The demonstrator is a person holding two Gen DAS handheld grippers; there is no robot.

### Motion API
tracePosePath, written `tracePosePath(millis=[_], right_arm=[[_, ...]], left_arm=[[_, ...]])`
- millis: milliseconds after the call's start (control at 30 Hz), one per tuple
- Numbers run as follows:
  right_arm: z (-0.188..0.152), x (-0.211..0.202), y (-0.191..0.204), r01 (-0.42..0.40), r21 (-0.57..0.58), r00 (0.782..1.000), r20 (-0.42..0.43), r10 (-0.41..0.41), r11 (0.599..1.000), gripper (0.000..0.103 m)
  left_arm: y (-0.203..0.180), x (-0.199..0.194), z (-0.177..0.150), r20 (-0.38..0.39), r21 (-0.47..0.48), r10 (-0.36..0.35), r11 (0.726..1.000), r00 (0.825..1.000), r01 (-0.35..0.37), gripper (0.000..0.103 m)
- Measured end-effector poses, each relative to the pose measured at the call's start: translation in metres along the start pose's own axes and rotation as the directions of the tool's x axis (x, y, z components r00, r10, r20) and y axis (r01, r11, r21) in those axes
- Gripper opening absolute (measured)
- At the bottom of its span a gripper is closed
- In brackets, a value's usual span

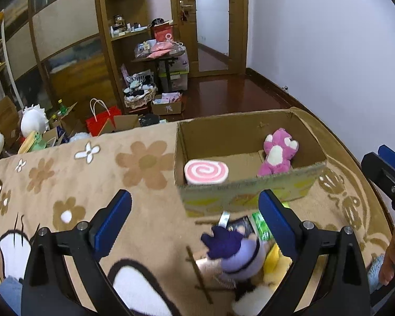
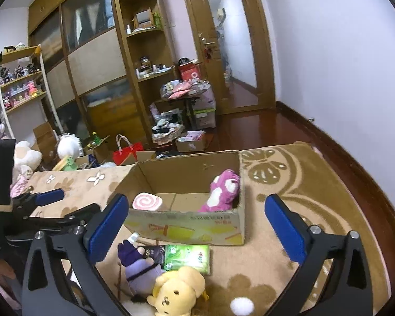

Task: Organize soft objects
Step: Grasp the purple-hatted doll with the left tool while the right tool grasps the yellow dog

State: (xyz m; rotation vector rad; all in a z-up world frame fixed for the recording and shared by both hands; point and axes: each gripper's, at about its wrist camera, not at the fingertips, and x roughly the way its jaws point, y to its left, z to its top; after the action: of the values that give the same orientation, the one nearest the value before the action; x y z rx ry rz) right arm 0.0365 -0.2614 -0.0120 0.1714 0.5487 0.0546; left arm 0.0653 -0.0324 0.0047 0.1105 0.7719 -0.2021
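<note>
I hold both grippers, left [image 1: 194, 212] and right [image 2: 197, 217], with fingers spread wide and empty just before the open brown cardboard box [image 2: 189, 226], above the purple plush doll [image 2: 138, 268] and yellow plush dog [image 2: 176, 289] waiting in front of it.

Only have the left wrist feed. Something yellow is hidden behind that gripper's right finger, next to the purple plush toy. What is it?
Observer: A yellow plush dog, face showing, lying against the purple plush toy.
Operator: Is the green packet leaning on the box?
Observer: No, the green plastic packet lies flat on the rug, just in front of the brown cardboard box.
Operator: Right gripper state?
Observer: The right gripper is open, with nothing held between its fingers.
</note>
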Motion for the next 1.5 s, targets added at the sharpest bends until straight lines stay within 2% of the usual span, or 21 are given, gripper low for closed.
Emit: tracePosePath(millis=[367, 900, 1167, 1500], right_arm=[[-0.021, -0.013, 0.003, 0.023, -0.005, 0.999, -0.044, -0.023, 1.000, 0.103], [-0.052, 0.020, 0.002, 0.067, -0.062, 0.990, -0.118, -0.074, 0.996, 0.103], [-0.062, 0.043, -0.003, 0.049, -0.048, 0.982, -0.179, -0.057, 0.998, 0.103], [-0.076, 0.068, -0.001, 0.027, -0.044, 0.968, -0.248, -0.038, 0.999, 0.103]], left_arm=[[-0.006, -0.005, -0.024, -0.073, 0.026, 0.013, 1.000, 0.997, -0.011, 0.096], [-0.007, 0.040, -0.032, -0.183, -0.022, -0.040, 0.999, 0.982, 0.037, 0.096], [-0.005, 0.062, -0.029, -0.226, -0.068, -0.064, 0.996, 0.972, 0.050, 0.096], [-0.010, 0.096, -0.035, -0.315, -0.082, -0.077, 0.995, 0.946, 0.053, 0.096]])
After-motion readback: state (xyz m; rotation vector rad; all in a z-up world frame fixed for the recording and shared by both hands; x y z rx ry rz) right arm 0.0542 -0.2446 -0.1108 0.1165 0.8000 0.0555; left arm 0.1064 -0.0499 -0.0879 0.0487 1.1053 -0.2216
